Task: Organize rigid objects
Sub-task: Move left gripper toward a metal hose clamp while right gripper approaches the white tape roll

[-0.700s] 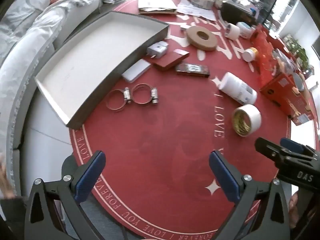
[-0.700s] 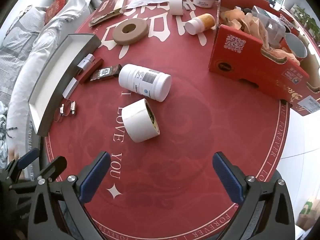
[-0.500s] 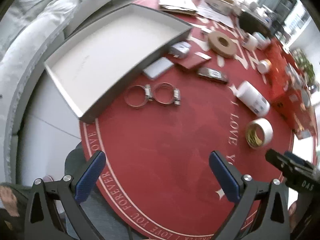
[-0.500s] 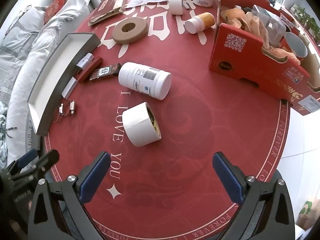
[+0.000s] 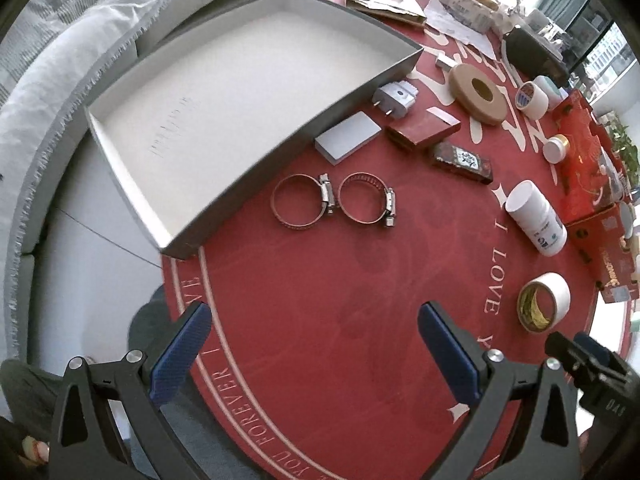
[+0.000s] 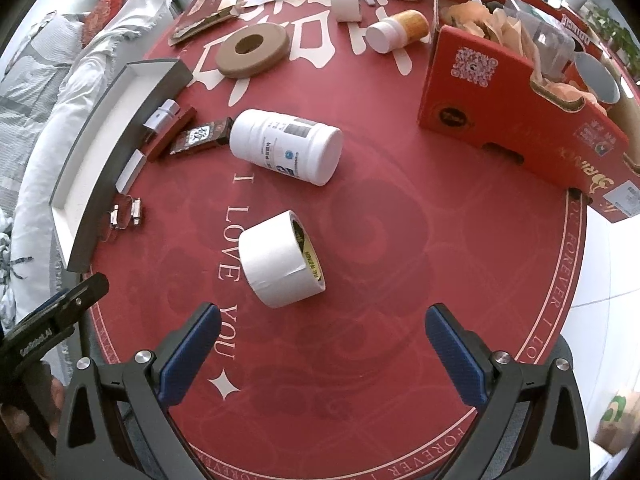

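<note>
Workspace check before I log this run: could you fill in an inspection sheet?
Surface: round red mat with pale lettering.
Job's things: empty grey tray; two hose clamps, white bottle and tape roll lying on the mat.
Clutter: plug adapter, small boxes, brown disc, red carton full of items.
Grippers: left gripper and right gripper open, nothing between them.
Cables: nothing seen.
Surroundings: pale sofa, papers beyond.
</note>
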The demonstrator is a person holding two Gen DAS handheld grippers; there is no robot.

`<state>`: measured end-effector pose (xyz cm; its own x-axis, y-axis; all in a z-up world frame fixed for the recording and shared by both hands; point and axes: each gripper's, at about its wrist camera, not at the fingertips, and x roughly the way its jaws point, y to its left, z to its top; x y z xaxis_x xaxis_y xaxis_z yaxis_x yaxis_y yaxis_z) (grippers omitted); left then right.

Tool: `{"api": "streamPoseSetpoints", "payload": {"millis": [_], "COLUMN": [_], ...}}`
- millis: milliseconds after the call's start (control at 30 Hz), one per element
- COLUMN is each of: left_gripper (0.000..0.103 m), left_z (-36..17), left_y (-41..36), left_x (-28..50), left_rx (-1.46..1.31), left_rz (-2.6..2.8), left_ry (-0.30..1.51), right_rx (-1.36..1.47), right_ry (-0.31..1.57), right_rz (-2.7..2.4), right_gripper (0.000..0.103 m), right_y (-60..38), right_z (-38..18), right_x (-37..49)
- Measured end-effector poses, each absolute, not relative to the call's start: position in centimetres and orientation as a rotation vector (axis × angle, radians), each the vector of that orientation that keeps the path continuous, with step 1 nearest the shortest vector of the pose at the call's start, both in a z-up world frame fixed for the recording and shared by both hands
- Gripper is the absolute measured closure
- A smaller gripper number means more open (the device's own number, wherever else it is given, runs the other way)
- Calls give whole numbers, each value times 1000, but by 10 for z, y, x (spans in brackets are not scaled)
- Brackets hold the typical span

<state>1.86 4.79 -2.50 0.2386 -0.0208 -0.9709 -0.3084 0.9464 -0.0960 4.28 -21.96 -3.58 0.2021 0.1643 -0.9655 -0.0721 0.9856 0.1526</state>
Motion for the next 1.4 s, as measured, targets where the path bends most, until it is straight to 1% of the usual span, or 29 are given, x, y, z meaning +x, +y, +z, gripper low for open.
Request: {"api": "streamPoseSetpoints", "payload": {"millis": [233, 467, 667, 1067, 1133, 1200, 1333, 1400], "left_gripper": [0, 0, 0, 0, 0, 0, 1, 1], "left_z": [-23, -11, -28, -53, -56, -60, -60, -57], "left_y": [19, -12, -7, -18, -22, -26, -44, -48], "left_x": [37, 58, 74, 113, 117, 114, 99, 93], "left_rx": [-234, -63, -99, 63, 58, -11, 11, -31], "left_rz": [128, 87, 94, 30, -24, -104, -167, -218], "left_ry": [1290, 1224, 1255, 1239, 1264, 1296, 1262, 1254], "right_rx": [68, 52, 26, -21, -26, -54, -42, -49], "right_ry": [1391, 1395, 1387, 1391, 1391, 1359, 1354, 1357], "right_rz": [143, 125, 161, 196, 197, 173, 158, 162], "right_gripper": [1, 1, 1, 1, 1, 1, 1, 1], "right_y": [-226, -233, -227, -202, -200, -194, -196, -203], "right_z": [-45, -45, -47, -58, -59, -57, -55, -54], "right_x": [44, 48, 53, 67, 68, 74, 68, 65]}}
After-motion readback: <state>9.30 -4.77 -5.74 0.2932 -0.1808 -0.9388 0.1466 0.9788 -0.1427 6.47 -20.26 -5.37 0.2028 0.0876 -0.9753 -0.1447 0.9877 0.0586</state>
